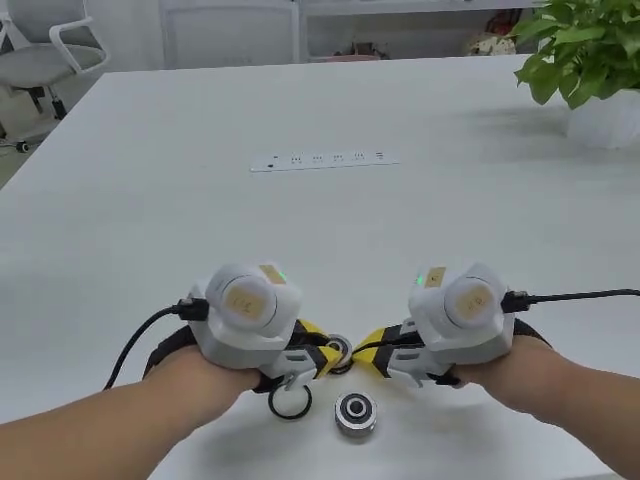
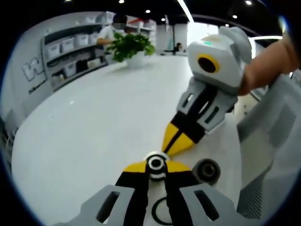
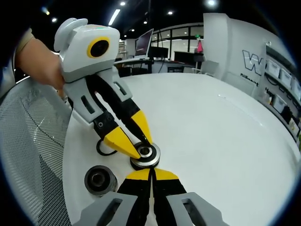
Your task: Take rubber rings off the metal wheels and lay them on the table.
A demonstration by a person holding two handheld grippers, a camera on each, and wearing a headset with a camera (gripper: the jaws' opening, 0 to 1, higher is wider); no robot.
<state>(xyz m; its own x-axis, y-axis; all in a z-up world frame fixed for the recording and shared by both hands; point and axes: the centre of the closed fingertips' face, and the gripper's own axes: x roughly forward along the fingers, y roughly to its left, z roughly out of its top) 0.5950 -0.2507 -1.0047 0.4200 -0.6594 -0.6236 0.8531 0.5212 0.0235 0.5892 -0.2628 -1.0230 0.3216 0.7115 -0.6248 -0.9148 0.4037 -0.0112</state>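
Left gripper view: left gripper (image 2: 156, 167) clamps wheel (image 2: 156, 162), right gripper (image 2: 174, 141) closed; head view: socket strip (image 1: 323, 160).

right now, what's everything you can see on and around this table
table: 1, white, under everything
power strip: 1, white, set flush mid-table
potted plant: 1, green, white pot, far right corner
office chair: 1, pale grey, past far left corner
free wheel: 1, metal, dark rim, near table edge
rubber ring: 1, black, flat beside free wheel
held wheel: 1, silver, gripped, beyond free wheel
left tool: 1, grey, yellow-black tips, shut on held wheel
right tool: 1, same colours, shut, tips at held wheel
hands: 2, one behind each tool
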